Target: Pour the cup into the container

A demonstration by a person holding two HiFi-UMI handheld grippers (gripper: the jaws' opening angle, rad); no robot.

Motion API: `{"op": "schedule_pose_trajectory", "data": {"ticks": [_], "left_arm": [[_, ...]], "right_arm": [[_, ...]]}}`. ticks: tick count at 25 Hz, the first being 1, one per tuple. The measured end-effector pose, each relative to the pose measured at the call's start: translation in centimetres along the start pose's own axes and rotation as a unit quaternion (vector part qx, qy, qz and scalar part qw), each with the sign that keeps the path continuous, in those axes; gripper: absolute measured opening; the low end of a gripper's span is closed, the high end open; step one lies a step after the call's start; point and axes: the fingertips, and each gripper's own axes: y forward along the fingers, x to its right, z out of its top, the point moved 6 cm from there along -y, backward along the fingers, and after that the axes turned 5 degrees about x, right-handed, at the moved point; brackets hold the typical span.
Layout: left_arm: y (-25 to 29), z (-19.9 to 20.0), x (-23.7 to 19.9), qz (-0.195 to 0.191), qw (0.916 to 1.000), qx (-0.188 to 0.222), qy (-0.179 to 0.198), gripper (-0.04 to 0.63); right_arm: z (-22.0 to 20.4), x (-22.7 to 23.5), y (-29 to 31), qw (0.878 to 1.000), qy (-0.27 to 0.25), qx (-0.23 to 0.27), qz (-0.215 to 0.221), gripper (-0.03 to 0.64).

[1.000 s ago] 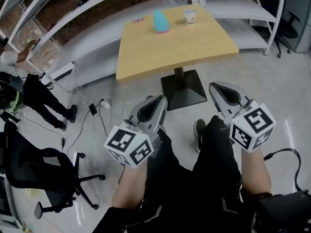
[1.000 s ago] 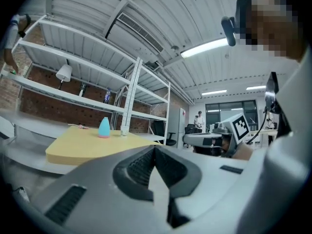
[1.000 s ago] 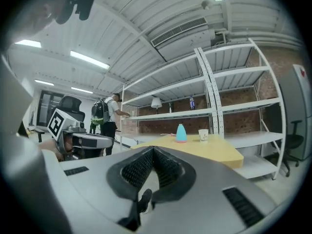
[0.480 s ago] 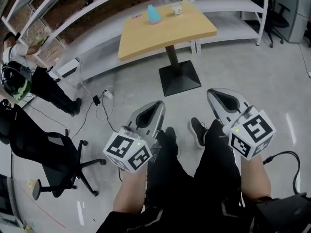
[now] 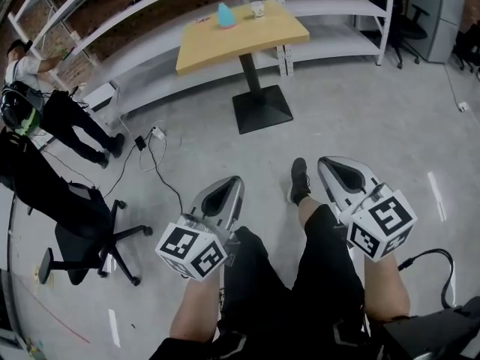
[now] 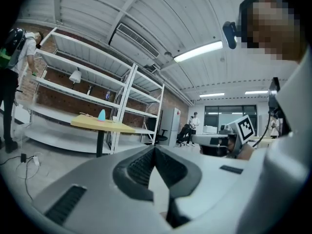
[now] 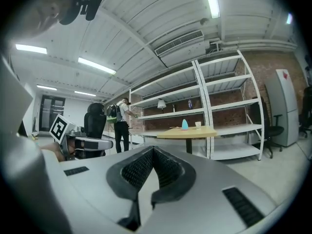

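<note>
Two moves first: walk to the table (image 5: 259,34) at twelve o'clock, then open the shut, empty left tool (image 6: 153,147) and right tool (image 7: 153,147) before taking cup (image 5: 257,8) at three o'clock of container (image 5: 226,16).

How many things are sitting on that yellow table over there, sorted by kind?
Teal container: 1
White cup: 1
Small pinkish item, too small to identify: 1
Total: 3
</note>
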Motion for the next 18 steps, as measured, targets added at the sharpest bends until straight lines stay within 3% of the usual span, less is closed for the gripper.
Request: {"op": "schedule_pose_trajectory", "data": {"ticks": [7, 18], "left_arm": [[-7.0, 0.4, 6.8, 0.013, 0.9991, 0.039, 0.007, 0.000], [-16.2, -0.9, 13.9, 0.023, 0.9989, 0.039, 0.007, 0.000]], "right_arm": [[1.4, -4.6, -8.3, 1.000, -0.007, 0.016, 0.002, 0.000], [1.3, -11.4, -17.1, 1.000, -0.017, 0.021, 0.010, 0.000]]}}
